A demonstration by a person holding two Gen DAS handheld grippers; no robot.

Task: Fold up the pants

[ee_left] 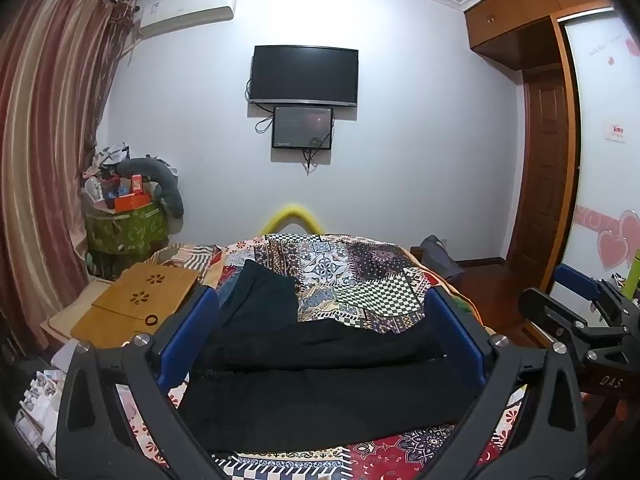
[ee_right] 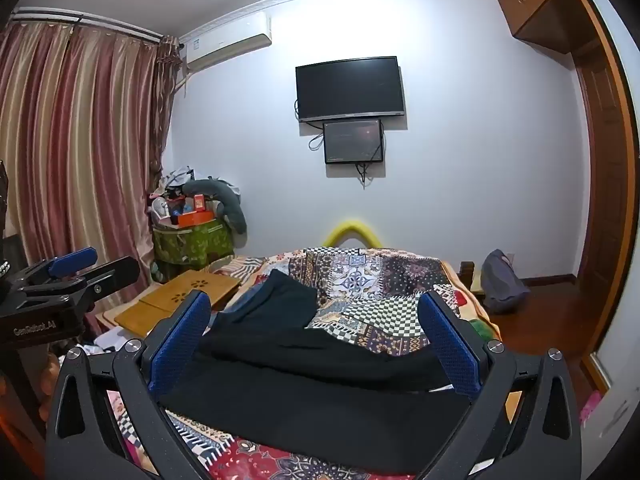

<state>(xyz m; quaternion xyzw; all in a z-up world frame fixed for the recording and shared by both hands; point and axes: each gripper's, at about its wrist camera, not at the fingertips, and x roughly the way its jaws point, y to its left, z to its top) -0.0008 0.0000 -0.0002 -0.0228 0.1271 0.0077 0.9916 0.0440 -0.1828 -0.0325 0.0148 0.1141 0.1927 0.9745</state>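
Both claws hang spread wide and grasping nothing: our left claw [ee_left: 324, 328] and our right claw [ee_right: 314, 332] each show two blue-padded fingers standing well apart, with the pants framed in the gap between them. We count one pair of black pants [ee_left: 320, 384], lying flat on the patchwork bedspread [ee_left: 360, 276] of the bed; one long band of cloth runs across the near side from finger to finger, and a second part bends away toward the far left, ending near the middle of the bed. Its near edge lies just inside the near edge of the bed, where a strip of red patterned cover shows bare. Beyond the cloth, the far right half of the bedspread lies uncovered up to the foot of the bed, where one yellow curved bar [ee_left: 292, 216] rises. From the left wrist view we see the right claw off to the right, over the bed's right edge and the wooden floor [ee_right: 552, 320]. To the left, one wooden lap tray [ee_left: 136, 308] lies just beside the bed. On the far wall we count two dark screens [ee_left: 304, 74], one large above one small, and one air conditioner [ee_left: 188, 8] near the striped curtain [ee_left: 44, 120].
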